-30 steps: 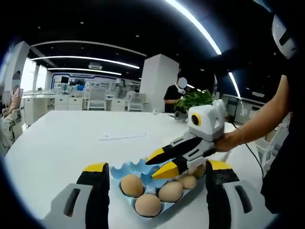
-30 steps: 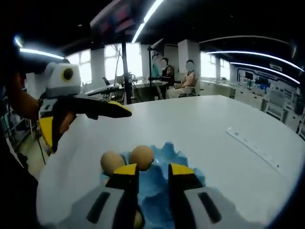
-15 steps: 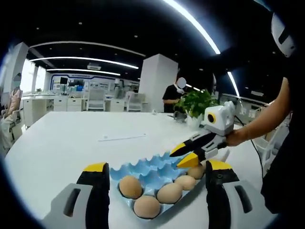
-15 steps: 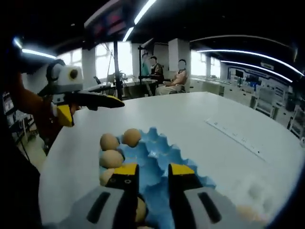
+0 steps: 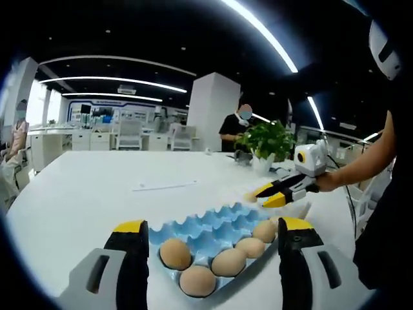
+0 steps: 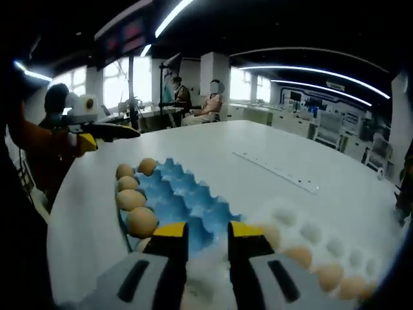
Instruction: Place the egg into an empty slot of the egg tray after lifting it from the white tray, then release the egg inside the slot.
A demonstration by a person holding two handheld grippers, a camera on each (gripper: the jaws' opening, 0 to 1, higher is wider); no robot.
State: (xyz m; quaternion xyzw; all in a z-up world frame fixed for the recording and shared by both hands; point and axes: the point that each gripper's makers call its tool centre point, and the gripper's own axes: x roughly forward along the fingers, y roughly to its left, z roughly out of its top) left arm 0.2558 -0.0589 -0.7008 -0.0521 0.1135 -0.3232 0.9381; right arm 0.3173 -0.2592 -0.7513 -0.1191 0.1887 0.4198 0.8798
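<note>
The blue egg tray (image 5: 208, 230) lies on the white table between my left gripper's (image 5: 211, 226) wide open, empty jaws. Several brown eggs (image 5: 229, 261) fill its near row. In the right gripper view the same blue tray (image 6: 186, 199) has its eggs (image 6: 130, 199) lined along the left edge. A white tray (image 6: 310, 229) holding more eggs (image 6: 301, 256) lies at the lower right. My right gripper (image 6: 208, 230) hovers over where the two trays meet, jaws a little apart with nothing between them. It also reaches in beyond the blue tray as the right gripper (image 5: 268, 195), held by a hand.
A white strip (image 6: 277, 172) lies on the big white table (image 5: 97, 187). A potted plant (image 5: 268, 139) stands at the table's far side. My left gripper (image 6: 103, 131) shows at the upper left, held by a person. People (image 6: 208, 106) sit beyond the table.
The right gripper has drawn back from over the blue tray's slots toward the white tray, which has come into its view. The left gripper stays still and open.
</note>
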